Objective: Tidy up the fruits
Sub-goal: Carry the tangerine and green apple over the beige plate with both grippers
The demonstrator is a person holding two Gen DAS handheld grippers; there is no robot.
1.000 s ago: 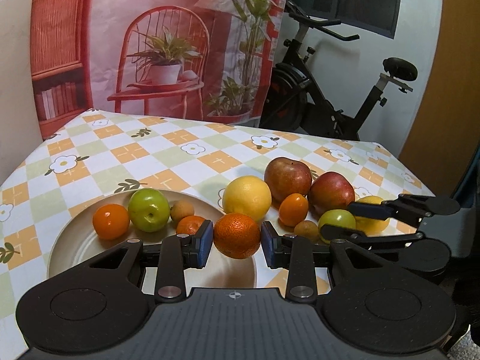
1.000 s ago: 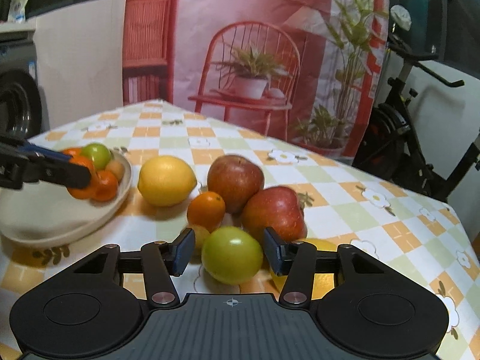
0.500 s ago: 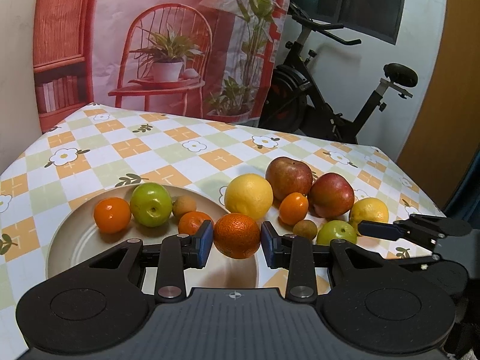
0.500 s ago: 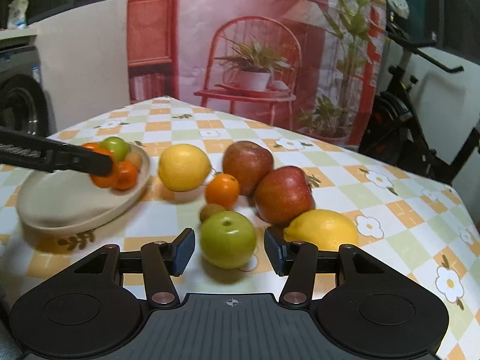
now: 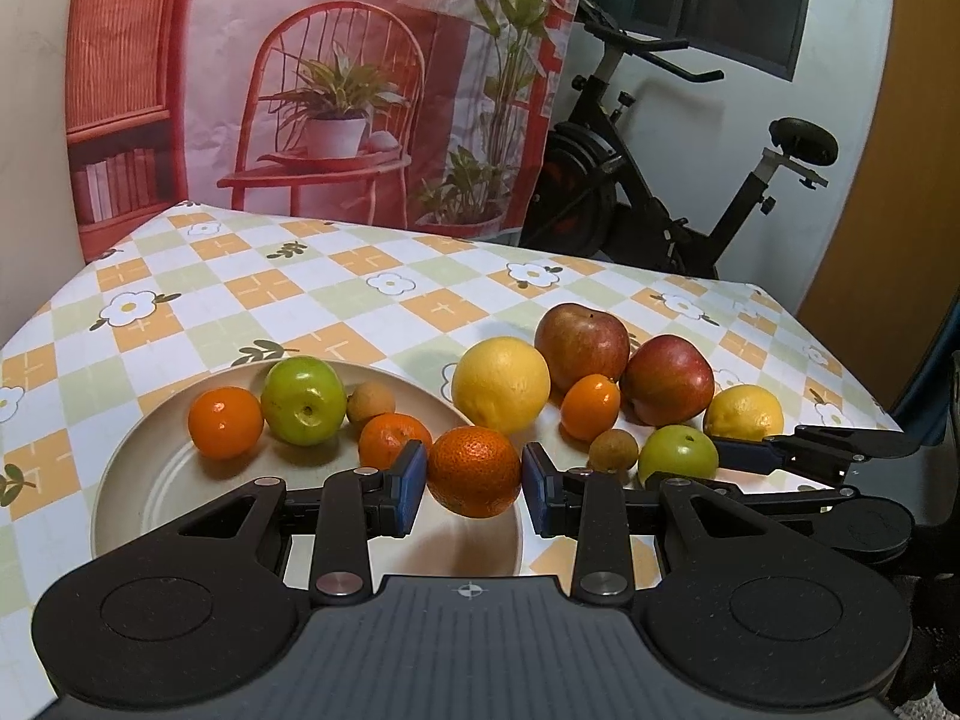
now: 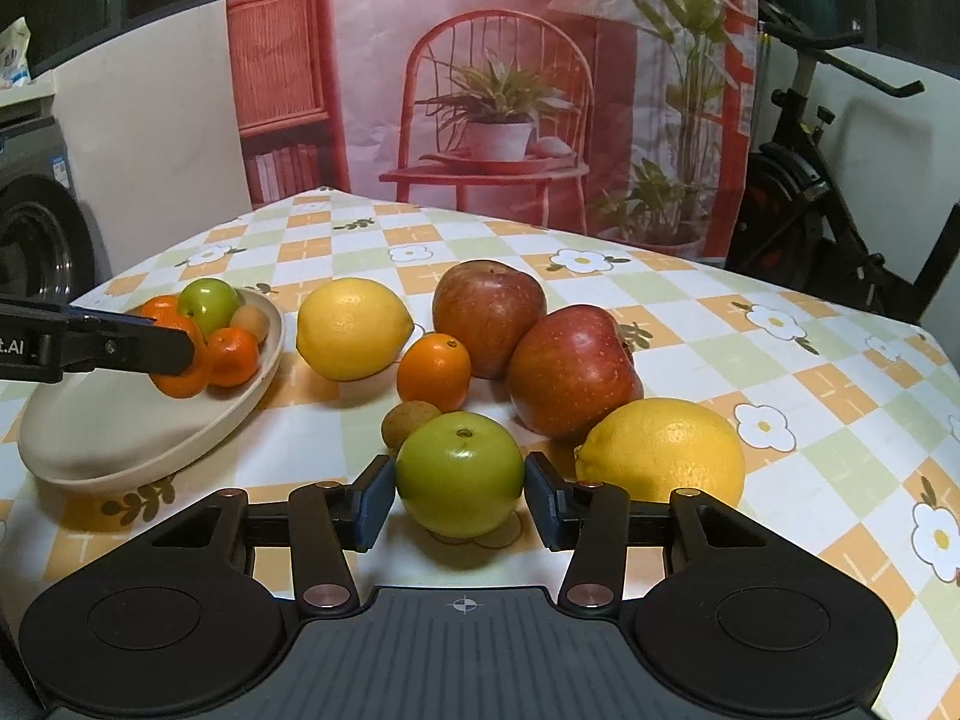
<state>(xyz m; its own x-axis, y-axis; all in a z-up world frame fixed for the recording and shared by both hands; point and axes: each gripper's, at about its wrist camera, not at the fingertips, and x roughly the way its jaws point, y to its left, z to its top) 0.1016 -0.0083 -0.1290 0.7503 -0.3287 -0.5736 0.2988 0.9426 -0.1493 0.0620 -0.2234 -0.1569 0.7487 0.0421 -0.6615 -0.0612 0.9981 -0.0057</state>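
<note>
Blue-padded, the left gripper (image 5: 474, 477) is clamped on a dimpled round orange (image 5: 473, 471), held over the near rim of a shallow beige plate (image 5: 156, 480) carrying two small oranges, a green apple and a small brown fruit. The right gripper (image 6: 459, 495) is closing its jaws around a second smooth green apple (image 6: 459, 474) resting on the checked floral tablecloth (image 6: 690, 312), the pads just beside its skin. Bare cloth lies open behind the crowded fruit cluster, toward the table's far edge.

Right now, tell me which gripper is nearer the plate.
Left. The left gripper holds an orange over the plate rim; the right gripper is closing around a green apple beside it.
</note>
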